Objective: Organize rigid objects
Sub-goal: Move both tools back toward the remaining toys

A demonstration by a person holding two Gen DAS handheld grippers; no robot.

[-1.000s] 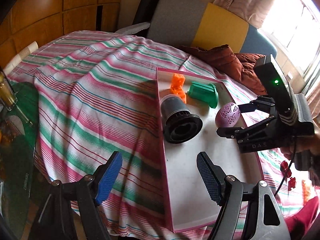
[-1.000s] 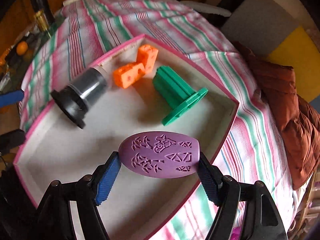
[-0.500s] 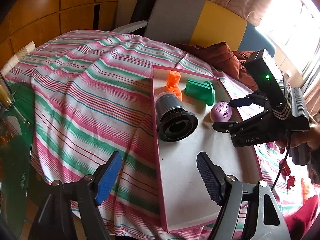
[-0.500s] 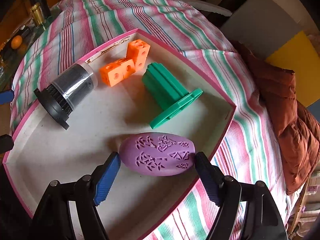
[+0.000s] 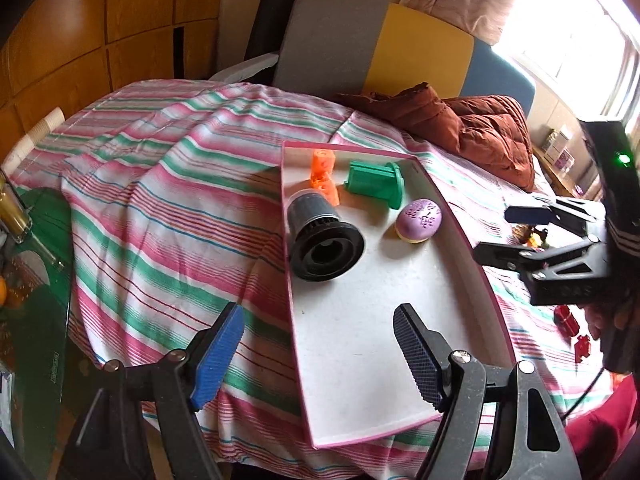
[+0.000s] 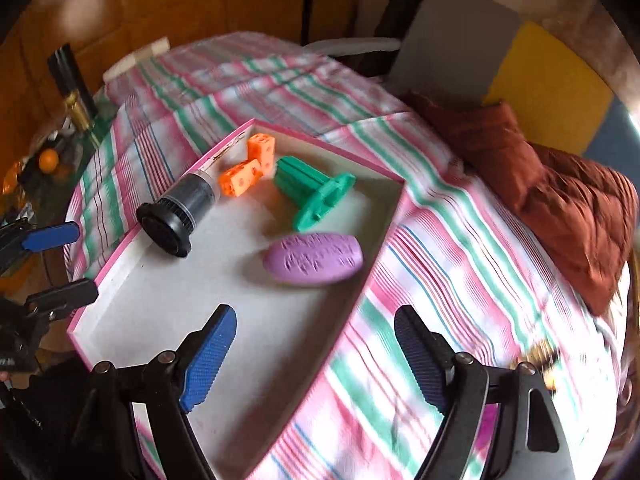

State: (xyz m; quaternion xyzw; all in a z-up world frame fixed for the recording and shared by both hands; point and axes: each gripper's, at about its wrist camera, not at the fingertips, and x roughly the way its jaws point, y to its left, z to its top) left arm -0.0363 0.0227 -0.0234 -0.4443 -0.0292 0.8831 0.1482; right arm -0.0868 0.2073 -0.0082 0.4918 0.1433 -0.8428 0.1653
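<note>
purple egg (image 6: 314, 258) beyond right hand-held gripper (image 6: 314, 354), apart

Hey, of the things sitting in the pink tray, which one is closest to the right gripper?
The purple egg. It lies nearest the right gripper, while the green piece, orange blocks and black cylinder sit farther back.

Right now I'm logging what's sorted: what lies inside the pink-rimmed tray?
Inside the tray: purple egg, green flanged piece, two orange cubes, black-capped canister. Anything beneath them is covered.
</note>
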